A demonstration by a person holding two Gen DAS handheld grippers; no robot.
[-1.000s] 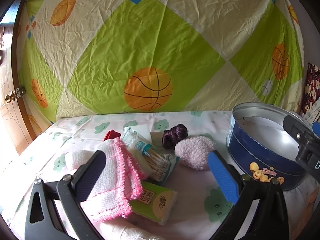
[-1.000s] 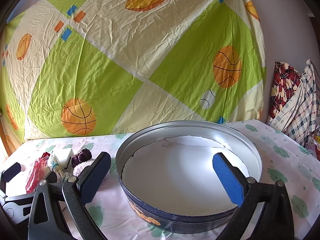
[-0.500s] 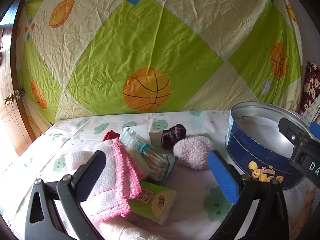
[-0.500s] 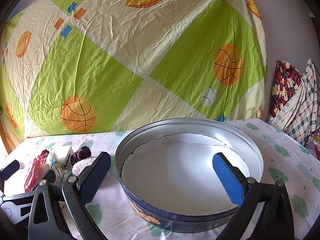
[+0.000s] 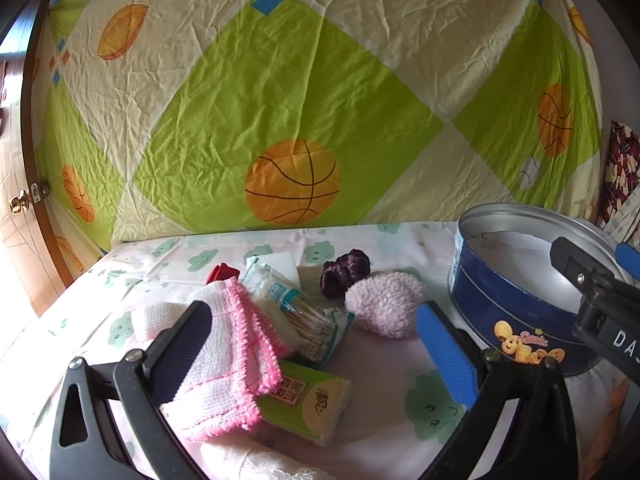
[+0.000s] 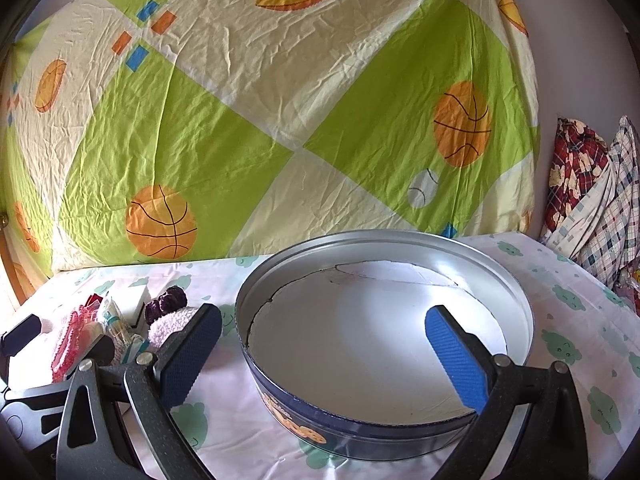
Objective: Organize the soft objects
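door: wooden door (image 5: 16, 240) at far left edge, brass knob on it.
backdrop: crumpled sheet (image 5: 280, 100) with green squares and orange balls hangs behind the table.
table: cloth (image 5: 432, 404) white with green cloud faces covers it.
left gripper: left gripper (image 5: 316, 340) spread wide, nothing between its pads, hovering over the pile at the left side of the table.
bandage roll: white gauze roll (image 5: 150, 318) at the left of the pile, just behind the dark left pad.
washcloth: white washcloth (image 5: 224, 360) with pink trim, folded, lying partly on top of the tissue pack.
red thing: small red item (image 5: 220, 273) behind the washcloth, mostly hidden, cannot tell what it is.
cotton swabs: plastic bag of cotton swabs (image 5: 296, 312) beside the washcloth, tilted toward the camera.
tissue pack: green and yellow tissue pack (image 5: 308, 400) flat on the cloth, nearest the gripper.
white block: white block (image 5: 280, 260) behind the swabs.
scrunchie: dark purple scrunchie (image 5: 346, 272) touching the back of the puff.
puff: pale pink fluffy puff (image 5: 384, 304) on the cloth between swabs and tin, apart from the tin.
tin: round blue cookie tin (image 6: 516, 304), open, white paper lining the bottom, nothing else inside, at the right of the pile.
right gripper: right gripper (image 6: 324, 344) spread wide, holding nothing, poised above the near rim of the tin.
clothes: plaid clothes (image 6: 592, 200) hanging at far right.
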